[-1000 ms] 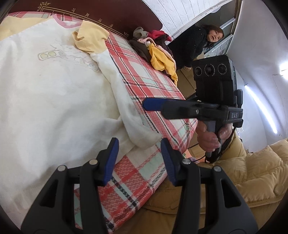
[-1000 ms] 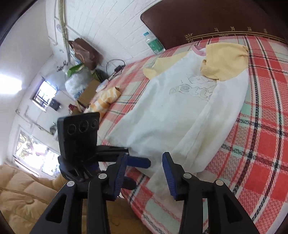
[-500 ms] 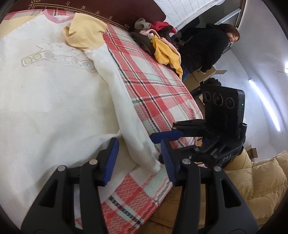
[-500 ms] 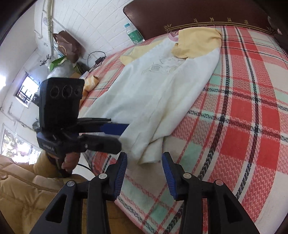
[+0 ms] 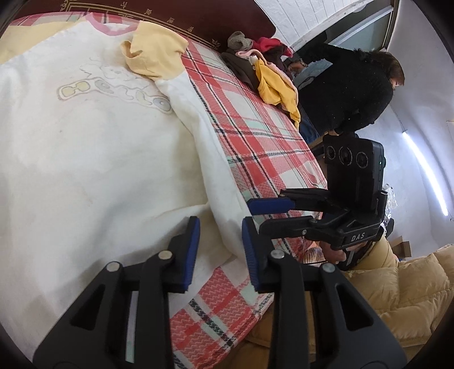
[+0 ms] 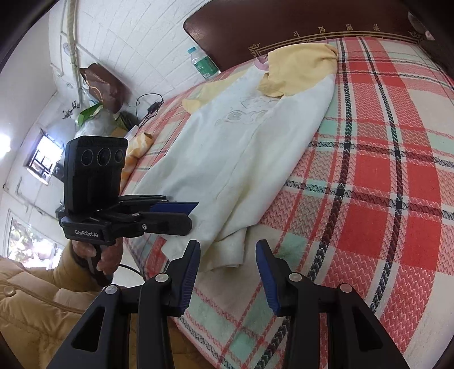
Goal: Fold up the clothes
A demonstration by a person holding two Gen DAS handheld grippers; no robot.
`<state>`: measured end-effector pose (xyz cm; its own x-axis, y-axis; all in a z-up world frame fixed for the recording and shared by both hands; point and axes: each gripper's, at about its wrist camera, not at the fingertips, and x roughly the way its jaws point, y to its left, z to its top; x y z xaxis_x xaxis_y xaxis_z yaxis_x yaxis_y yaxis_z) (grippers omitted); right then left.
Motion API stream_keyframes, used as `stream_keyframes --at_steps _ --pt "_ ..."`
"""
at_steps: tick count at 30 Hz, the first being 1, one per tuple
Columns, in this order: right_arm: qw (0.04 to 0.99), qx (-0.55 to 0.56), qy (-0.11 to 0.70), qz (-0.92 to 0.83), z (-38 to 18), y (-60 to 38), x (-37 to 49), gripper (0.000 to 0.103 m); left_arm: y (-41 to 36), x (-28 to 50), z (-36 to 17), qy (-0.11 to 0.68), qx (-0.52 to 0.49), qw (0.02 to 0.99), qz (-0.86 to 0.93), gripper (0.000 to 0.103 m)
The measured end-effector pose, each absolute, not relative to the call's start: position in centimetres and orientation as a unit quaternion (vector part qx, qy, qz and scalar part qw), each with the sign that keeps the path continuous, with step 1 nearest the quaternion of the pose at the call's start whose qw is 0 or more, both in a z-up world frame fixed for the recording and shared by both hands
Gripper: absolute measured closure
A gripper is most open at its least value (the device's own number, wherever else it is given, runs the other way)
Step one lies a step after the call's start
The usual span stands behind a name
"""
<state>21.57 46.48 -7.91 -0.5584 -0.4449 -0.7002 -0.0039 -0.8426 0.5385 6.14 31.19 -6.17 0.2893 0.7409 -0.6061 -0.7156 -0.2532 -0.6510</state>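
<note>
A white sweatshirt (image 5: 93,147) with yellow shoulders is spread flat on a plaid bed (image 6: 383,184), collar up by the dark headboard (image 6: 283,25), hem down at the near edge. One long white sleeve (image 5: 210,170) is laid straight down along the shirt's side, cuff ending right by the bed's edge.

The left gripper (image 5: 220,249) is held low over the hem corner, with the cuff and hem fabric seen between its blue pads. Its jaws have just been closing in, but a clear gap is still left and no pinch on the cloth can be made out, so they're counted as apart. In the right wrist view it's seen from the side, gripped by a hand (image 6: 99,255) in a tan puffy sleeve.

The right gripper (image 6: 228,272) is pointed at the same cuff from the other side, jaws set wide apart, nothing clamped. The cuff is seen just beyond the pad tips, not touched as far as can be told.

A pile of clothes (image 5: 264,73) is heaped at the far corner of the bed, well apart from the shirt. A second person (image 5: 349,93) in black is seen past it. A water bottle (image 6: 203,64) is stood beside the headboard.
</note>
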Motion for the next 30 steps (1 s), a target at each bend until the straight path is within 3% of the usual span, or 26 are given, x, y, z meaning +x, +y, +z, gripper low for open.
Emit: stream_keyframes --at_steps 5,7,8,10,12,14,16,30 --pt "0.135 0.451 -0.250 -0.846 -8.6 46.1 20.6 0.068 30.3 6.3 -6.0 -0.014 -0.518 0.615 0.594 0.066" --pt "0.135 0.451 -0.257 -0.844 -9.0 46.1 20.2 0.070 30.2 6.5 -5.7 -0.020 -0.515 0.620 0.591 0.041" --pt "0.137 0.451 -0.261 -0.843 -9.2 46.1 20.0 0.077 30.2 6.5 -5.6 -0.021 -0.514 0.623 0.590 0.037" --pt "0.143 0.444 -0.283 -0.838 -9.6 46.5 20.1 0.093 30.7 6.7 -5.7 -0.021 -0.515 0.628 0.582 0.037" --pt "0.146 0.435 -0.308 -0.833 -9.9 47.1 20.4 0.096 31.3 7.2 -6.0 -0.014 -0.519 0.628 0.580 0.037" --pt "0.145 0.422 -0.330 -0.832 -9.6 47.8 21.3 0.096 32.1 7.7 -6.1 -0.010 -0.521 0.632 0.574 0.041" --pt "0.144 0.406 -0.349 -0.832 -8.9 48.4 22.2 0.097 32.8 8.2 -6.3 -0.007 -0.523 0.635 0.569 0.051" --pt "0.139 0.404 -0.315 -0.848 -6.8 48.6 23.6 0.093 34.3 9.2 -6.9 -0.021 -0.543 0.642 0.540 0.055"
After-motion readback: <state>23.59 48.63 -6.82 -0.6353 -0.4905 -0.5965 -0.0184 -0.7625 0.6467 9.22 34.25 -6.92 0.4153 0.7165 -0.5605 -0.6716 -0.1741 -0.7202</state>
